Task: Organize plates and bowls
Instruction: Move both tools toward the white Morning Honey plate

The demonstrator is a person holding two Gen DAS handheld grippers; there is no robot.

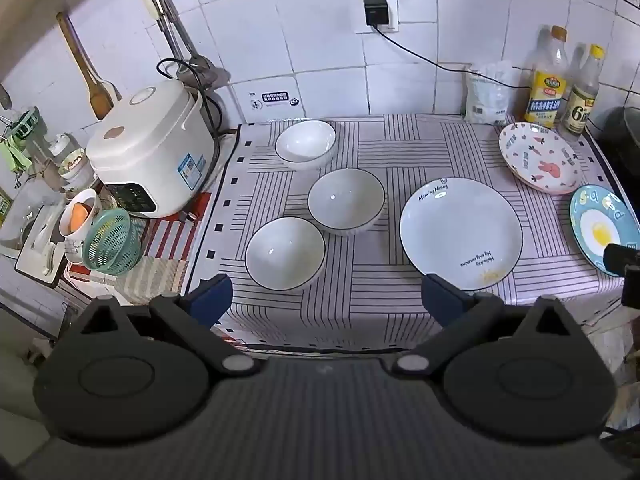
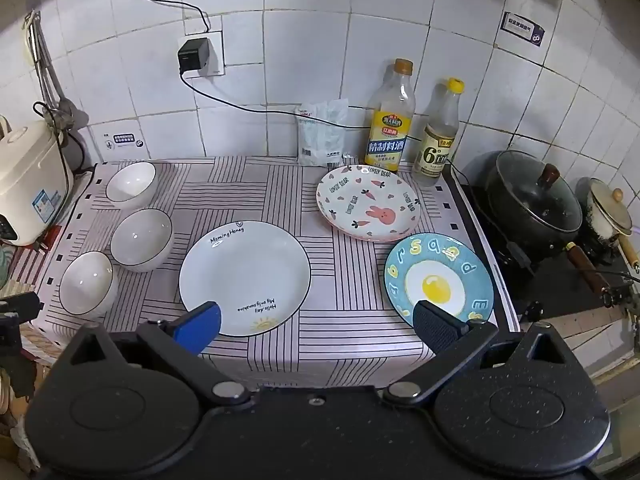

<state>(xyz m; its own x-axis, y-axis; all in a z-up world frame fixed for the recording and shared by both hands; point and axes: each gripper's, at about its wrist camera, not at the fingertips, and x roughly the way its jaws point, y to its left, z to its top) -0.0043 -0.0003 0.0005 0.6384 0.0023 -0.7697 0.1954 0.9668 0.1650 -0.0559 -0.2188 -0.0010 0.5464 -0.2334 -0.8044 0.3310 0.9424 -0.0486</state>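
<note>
Bowls sit in a row of three along the table's left edge, with three plates spread toward its right edge. We see our left tool and right tool spread wide, gripping nothing.

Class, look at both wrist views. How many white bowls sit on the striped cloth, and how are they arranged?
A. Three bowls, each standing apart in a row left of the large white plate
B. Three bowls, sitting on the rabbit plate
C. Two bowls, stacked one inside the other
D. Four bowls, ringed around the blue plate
A: three separate bowls, the far bowl, the middle bowl and the near bowl, line up left of the large white plate.
</note>
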